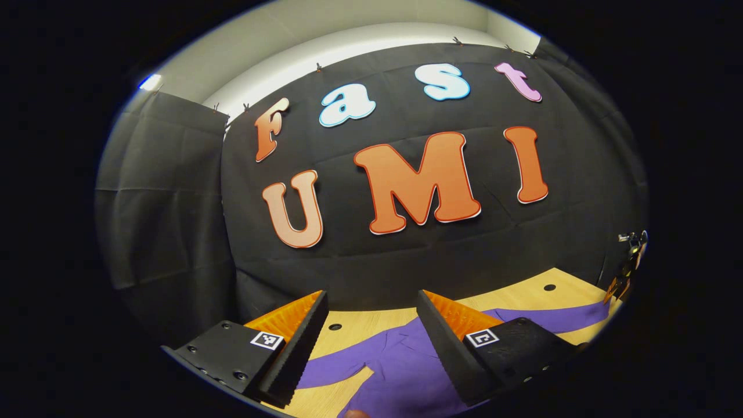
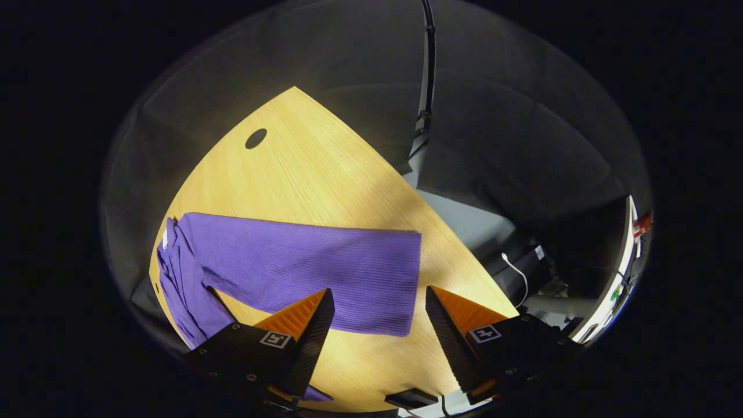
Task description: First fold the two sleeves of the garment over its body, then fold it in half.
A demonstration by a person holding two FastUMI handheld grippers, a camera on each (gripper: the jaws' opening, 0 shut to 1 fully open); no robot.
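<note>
Both grippers, left [image 1: 371,331] and right [image 2: 380,325], hover with fingers spread wide, holding nothing. Beneath them a purple garment [image 2: 313,273] lies flat on the wooden table [image 2: 307,174], sleeves unfolded.

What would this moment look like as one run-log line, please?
stage: pre-fold | garment: flat on table, sleeves unfolded | left gripper: open, above garment | right gripper: open, empty
</note>
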